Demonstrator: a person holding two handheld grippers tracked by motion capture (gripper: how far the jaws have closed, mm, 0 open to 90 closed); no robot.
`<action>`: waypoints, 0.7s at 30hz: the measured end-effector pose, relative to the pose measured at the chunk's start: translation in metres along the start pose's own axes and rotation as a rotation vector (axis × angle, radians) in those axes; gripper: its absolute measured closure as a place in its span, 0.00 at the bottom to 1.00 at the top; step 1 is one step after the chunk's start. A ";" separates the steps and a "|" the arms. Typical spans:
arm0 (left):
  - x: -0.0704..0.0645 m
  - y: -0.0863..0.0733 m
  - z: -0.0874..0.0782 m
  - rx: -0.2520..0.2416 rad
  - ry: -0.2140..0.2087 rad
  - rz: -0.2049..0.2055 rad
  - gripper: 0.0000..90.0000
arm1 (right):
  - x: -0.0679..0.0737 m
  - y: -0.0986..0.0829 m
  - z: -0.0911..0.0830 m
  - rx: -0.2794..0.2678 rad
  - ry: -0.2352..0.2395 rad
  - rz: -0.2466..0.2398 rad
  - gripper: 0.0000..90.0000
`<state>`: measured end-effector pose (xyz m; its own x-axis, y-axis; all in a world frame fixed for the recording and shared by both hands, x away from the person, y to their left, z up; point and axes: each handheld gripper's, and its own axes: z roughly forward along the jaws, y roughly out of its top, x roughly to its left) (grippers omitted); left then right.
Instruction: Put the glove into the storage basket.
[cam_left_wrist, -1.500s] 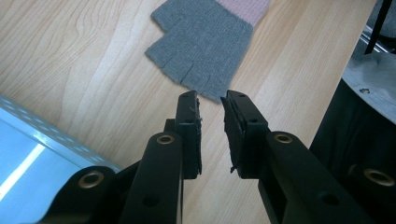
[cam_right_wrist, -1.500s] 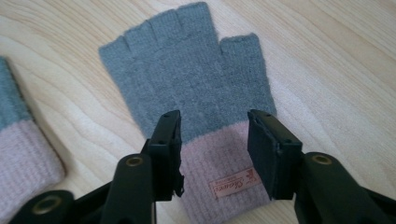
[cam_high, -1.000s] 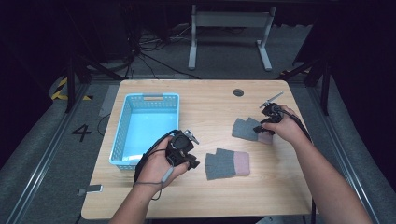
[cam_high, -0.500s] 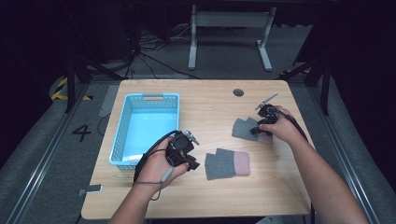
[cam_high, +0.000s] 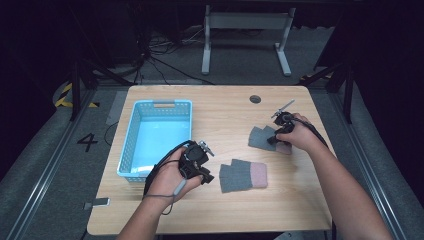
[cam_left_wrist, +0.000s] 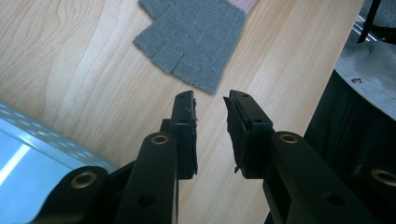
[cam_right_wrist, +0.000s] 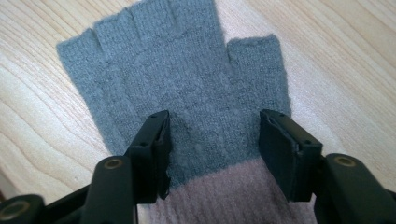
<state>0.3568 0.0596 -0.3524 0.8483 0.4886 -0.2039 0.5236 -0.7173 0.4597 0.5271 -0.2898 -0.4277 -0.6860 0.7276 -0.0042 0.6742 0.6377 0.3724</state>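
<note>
Right gripper angled down over the far glove on the bench, jaws wide astride it. Left gripper jaws narrowly parted beside the near glove; blue basket adjacent.

R hand-held gripper on far glove.

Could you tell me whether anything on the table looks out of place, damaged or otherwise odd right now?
Nothing stands out. Two grey fingerless gloves with pink cuffs lie flat on the table, one near the left gripper, the other beneath the open right gripper. The blue basket sits upright.
</note>
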 end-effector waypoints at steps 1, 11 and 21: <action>0.000 0.000 0.000 0.001 0.000 0.002 0.81 | 0.000 0.000 0.000 0.001 -0.001 0.002 0.51; 0.000 -0.001 0.000 0.003 -0.006 -0.002 0.81 | 0.001 0.002 -0.002 0.016 -0.010 0.051 0.77; 0.001 -0.001 0.000 0.006 -0.008 -0.002 0.80 | -0.001 0.000 -0.002 0.002 -0.008 0.085 0.86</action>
<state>0.3567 0.0606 -0.3529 0.8476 0.4866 -0.2116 0.5261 -0.7189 0.4543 0.5269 -0.2907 -0.4254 -0.6239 0.7813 0.0203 0.7307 0.5739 0.3697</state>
